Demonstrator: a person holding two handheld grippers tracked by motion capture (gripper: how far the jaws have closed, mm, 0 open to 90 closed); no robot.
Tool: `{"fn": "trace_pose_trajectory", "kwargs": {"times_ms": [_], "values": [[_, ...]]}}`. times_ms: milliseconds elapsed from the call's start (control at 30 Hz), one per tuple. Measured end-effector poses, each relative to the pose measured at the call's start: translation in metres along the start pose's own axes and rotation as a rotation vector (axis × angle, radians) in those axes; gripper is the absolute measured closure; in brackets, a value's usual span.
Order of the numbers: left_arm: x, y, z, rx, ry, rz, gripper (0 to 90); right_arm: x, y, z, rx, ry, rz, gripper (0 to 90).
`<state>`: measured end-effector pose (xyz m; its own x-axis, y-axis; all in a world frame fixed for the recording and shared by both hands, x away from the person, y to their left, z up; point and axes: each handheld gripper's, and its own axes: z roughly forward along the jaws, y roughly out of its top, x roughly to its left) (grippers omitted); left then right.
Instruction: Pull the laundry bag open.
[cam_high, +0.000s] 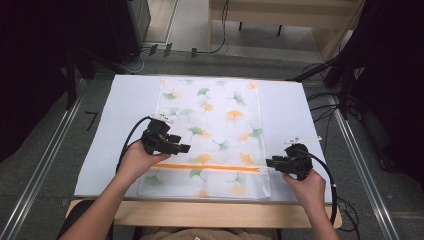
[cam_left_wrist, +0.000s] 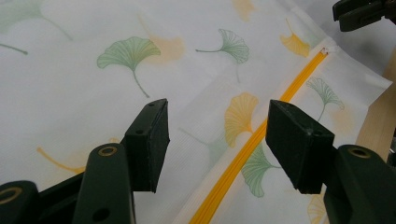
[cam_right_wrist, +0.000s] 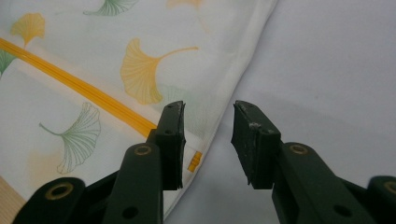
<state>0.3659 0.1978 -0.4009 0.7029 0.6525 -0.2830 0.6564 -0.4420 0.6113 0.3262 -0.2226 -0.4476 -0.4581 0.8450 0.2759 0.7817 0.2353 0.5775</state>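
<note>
The zippered mesh bag, white with green and orange ginkgo leaves printed on it, lies flat on the white table cover, with its long side going away from the person. Its orange zipper runs across the bag near the end that is close to the person. The light wooden table edge is just below that end.

The left gripper is held in the left hand above the left part of the bag, near the left end of the zipper. In the left gripper view its jaws stand wide apart, and between them I see the bag's cloth and the zipper, which lie below them. The pads do not press on anything.

The right gripper, held in the right hand, is at the right edge of the bag, just beside the right end of the zipper. In the right gripper view the jaws have a narrower gap. The edge of the bag and the zipper end lie by the left jaw, and the right jaw is over the white cover. The jaws are not closed on the cloth. I cannot tell if the left pad touches the bag.
</note>
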Motion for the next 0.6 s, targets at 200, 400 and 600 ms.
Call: {"fn": "trace_pose_trajectory", "kwargs": {"times_ms": [200,400,600], "values": [[-0.002,0.004,0.006,0.008,-0.006,0.019,40.3,0.001,-0.006,0.001,-0.001,-0.002,0.005,68.4],[-0.003,0.006,0.009,0.013,-0.006,0.028,40.4,0.004,-0.009,0.004,0.023,-0.014,-0.001,68.8],[-0.003,0.006,0.009,0.014,-0.005,0.03,40.4,0.003,-0.011,0.009,0.048,-0.008,0.0,68.8]]}}
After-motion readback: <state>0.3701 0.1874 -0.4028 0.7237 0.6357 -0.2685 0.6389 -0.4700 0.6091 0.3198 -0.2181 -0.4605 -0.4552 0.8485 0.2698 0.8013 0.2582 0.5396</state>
